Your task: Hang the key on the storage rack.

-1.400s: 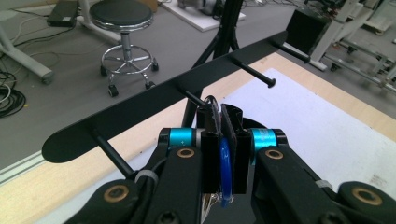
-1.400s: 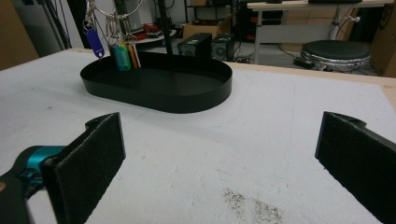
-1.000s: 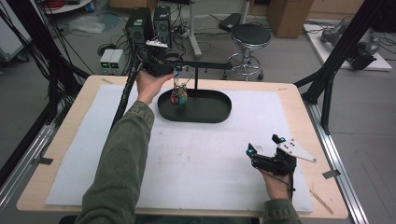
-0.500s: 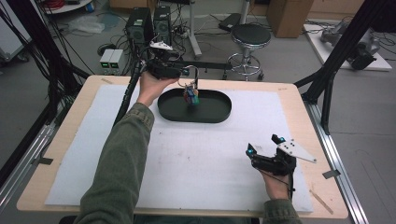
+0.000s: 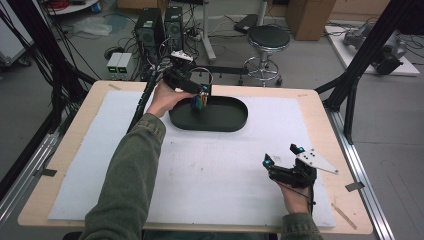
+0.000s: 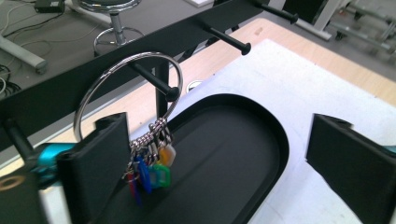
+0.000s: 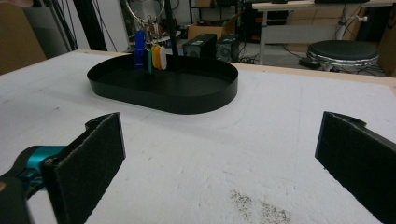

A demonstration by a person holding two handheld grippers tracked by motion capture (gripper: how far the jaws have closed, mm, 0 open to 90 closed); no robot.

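Observation:
A big steel key ring (image 6: 122,79) with several coloured tags (image 6: 152,170) hangs on a peg (image 6: 154,82) of a black rack (image 6: 88,91), over the left end of a black oval tray (image 6: 273,140). My left gripper (image 6: 219,135) is open, jaws wide apart, with the ring just beside its left jaw. In the high view the left gripper (image 5: 202,91) is at the tray's (image 5: 240,121) far left rim, with the ring (image 5: 202,75) above it. My right gripper (image 5: 281,154) rests open on the white mat at the near right, nothing between its jaws. The right gripper view shows the tags (image 7: 148,52) far ahead.
The rack carries more bare pegs (image 6: 229,39) along its bar. Behind the table are a stool (image 5: 269,37) and computer towers (image 5: 160,25). Black frame posts (image 5: 350,85) flank the table. White mat (image 5: 210,170) lies between tray and right gripper.
My left gripper carried the key ring up and to the right, from beside the tray to the rack peg; the ring now hangs there between open jaws. The right gripper stayed still.

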